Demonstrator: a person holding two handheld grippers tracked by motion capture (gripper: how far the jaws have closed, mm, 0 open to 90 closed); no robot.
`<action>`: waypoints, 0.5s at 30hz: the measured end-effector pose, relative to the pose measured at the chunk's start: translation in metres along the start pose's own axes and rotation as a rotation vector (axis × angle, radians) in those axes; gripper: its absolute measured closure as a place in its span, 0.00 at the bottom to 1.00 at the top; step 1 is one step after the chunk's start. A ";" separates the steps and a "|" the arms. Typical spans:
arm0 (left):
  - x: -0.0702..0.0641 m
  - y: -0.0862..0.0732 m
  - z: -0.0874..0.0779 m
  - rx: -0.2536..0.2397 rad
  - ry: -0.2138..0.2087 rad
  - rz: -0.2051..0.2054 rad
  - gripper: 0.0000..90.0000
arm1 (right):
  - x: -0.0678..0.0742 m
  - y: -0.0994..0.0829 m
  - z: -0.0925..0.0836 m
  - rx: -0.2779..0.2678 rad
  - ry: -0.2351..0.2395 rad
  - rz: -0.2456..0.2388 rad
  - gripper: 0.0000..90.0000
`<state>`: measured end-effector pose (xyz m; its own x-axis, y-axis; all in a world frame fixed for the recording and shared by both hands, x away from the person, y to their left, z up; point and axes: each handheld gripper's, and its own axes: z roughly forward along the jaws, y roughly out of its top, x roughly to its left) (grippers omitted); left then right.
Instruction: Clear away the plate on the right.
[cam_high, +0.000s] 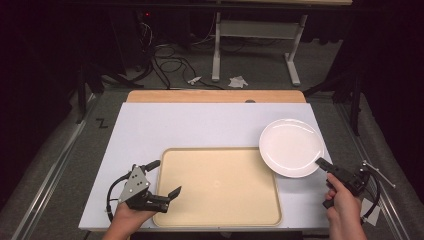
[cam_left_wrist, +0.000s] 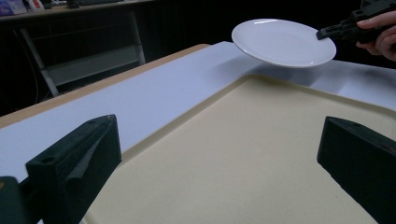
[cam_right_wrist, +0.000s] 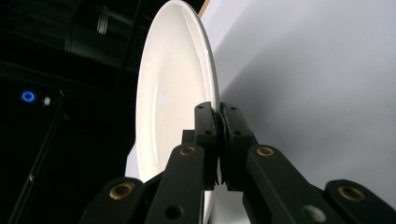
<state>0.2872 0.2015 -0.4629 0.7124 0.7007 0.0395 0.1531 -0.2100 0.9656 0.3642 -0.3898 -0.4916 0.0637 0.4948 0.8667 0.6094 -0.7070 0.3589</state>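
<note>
The right gripper (cam_high: 322, 163) is closed on the rim of a round white ceramic plate (cam_high: 291, 147); in the right gripper view its two black jaws meet tight on the plate edge (cam_right_wrist: 205, 70), one jaw on each face. The plate reaches forward and to the left from this gripper. In the left gripper view the plate (cam_left_wrist: 283, 42) is lifted clear of the surface, with a shadow under it, approx. level, only a little tilted. The right hand (cam_high: 344, 202) holds the gripper from behind, w/ a cable and a grey plate trailing to its right.

The left gripper (cam_high: 175, 193) is open, jaws wide apart, nothing between them. It is over the near-left corner of a flat beige rectangular tray (cam_high: 220, 185) w/ rounded corners; the tray spreads forward and to the right of it. In the left gripper view the tray bottom (cam_left_wrist: 243, 154) shows between the two jaws, and the plate is far ahead, above the tray's far-right corner, partly over it. The left hand (cam_high: 127, 217) grips the tool from below.

Both tray and grippers are above a white board (cam_high: 200, 125) that lies on a table w/ a wood edge (cam_high: 215, 96) at the far side. The 2 grippers are well apart, one at each side of the tray.
</note>
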 end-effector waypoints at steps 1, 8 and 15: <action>0.000 0.000 0.000 -0.001 0.000 -0.001 0.00 | 0.002 -0.001 0.001 0.008 0.003 -0.011 0.99; 0.000 0.000 -0.001 -0.009 0.005 0.001 0.00 | 0.014 -0.010 0.008 0.047 0.016 -0.063 0.99; 0.001 0.001 -0.002 -0.017 0.013 -0.001 0.00 | 0.024 -0.019 0.016 0.095 0.035 -0.096 0.99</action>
<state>0.2865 0.2039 -0.4614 0.7030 0.7099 0.0420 0.1418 -0.1978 0.9699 0.3669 -0.3569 -0.4833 -0.0252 0.5382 0.8424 0.6839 -0.6053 0.4072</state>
